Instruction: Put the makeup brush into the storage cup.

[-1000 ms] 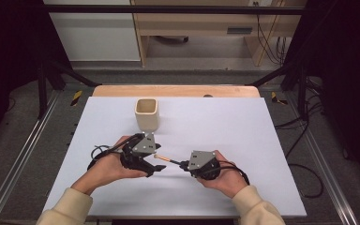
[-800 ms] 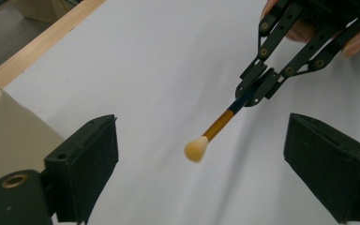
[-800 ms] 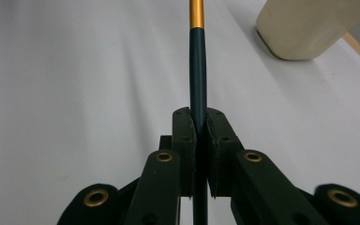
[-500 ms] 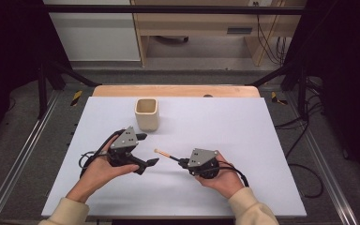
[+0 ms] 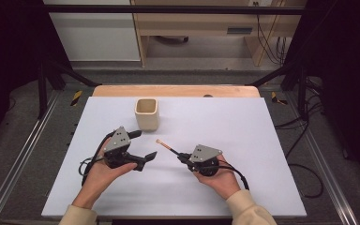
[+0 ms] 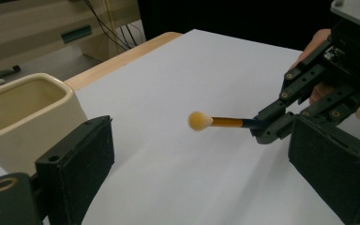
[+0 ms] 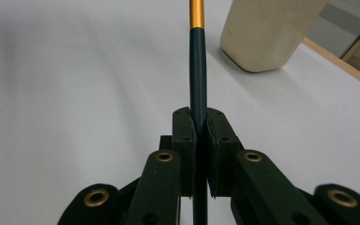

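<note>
Left tongs (image 5: 143,146): your jaws have just been opening and now stand released, nothing between them, just left of the brush (image 5: 168,146). Cup (image 5: 146,113): upright on the counter (image 5: 262,140) beyond the left tongs, apparently empty inside as far as the left gripper view shows. Right tongs (image 5: 182,157): clenched on the brush's dark handle, tip raised toward the cup. Judgement: hand-over looks done; placing the brush in the cup is left.
</note>
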Demonstrator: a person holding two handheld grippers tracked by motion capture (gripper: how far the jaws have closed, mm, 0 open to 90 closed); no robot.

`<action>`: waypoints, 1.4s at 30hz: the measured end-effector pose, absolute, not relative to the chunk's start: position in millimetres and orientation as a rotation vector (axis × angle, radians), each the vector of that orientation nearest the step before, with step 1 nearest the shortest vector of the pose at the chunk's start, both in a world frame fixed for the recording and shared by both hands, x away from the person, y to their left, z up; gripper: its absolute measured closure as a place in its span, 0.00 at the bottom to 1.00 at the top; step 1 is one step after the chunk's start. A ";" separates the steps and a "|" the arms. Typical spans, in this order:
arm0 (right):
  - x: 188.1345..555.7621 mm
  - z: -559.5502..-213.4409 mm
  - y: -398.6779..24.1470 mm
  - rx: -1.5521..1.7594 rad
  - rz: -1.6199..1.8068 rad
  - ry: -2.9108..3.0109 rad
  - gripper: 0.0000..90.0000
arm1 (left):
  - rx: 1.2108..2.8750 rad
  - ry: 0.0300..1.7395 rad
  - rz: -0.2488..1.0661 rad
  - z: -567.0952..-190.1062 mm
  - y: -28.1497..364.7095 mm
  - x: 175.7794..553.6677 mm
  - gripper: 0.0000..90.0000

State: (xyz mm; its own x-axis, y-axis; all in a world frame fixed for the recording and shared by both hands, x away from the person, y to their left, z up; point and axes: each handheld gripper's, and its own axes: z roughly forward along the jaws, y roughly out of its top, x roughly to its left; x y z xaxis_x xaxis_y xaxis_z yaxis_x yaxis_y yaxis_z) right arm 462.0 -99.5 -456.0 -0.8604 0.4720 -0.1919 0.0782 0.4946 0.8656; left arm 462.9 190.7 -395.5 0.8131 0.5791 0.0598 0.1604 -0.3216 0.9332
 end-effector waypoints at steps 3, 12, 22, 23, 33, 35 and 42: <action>460.9 -457.9 -96.5 0.472 1.346 2.326 0.93 | 1.847 0.569 0.481 -396.4 190.2 460.5 0.07; 460.6 -459.6 -93.3 0.525 1.413 2.283 0.93 | 1.800 0.594 0.494 -399.5 191.6 453.9 0.07; 458.3 -456.1 -93.9 0.614 1.523 2.196 0.93 | 1.794 0.574 0.483 -401.1 181.3 447.4 0.10; 458.3 -456.1 -93.9 0.614 1.523 2.196 0.93 | 1.794 0.574 0.483 -401.1 181.3 447.4 0.10; 455.1 -457.2 -87.6 0.632 1.578 2.189 0.93 | 1.799 0.588 0.468 -401.8 172.5 443.6 0.14; 454.9 -457.1 -87.2 0.637 1.580 2.189 0.93 | 1.783 0.600 0.446 -401.3 173.5 443.7 0.15; 455.1 -456.9 -87.0 0.648 1.588 2.177 0.93 | 1.771 0.619 0.431 -400.5 173.0 443.2 0.18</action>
State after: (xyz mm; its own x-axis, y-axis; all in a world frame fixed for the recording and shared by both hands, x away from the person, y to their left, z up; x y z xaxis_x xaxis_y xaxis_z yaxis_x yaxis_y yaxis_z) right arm 455.1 -87.0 -456.9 -0.8265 0.5624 -0.0251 0.1478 0.2597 0.9543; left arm 443.2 173.0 -400.5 0.7930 0.6088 -0.0243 0.1886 -0.2073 0.9599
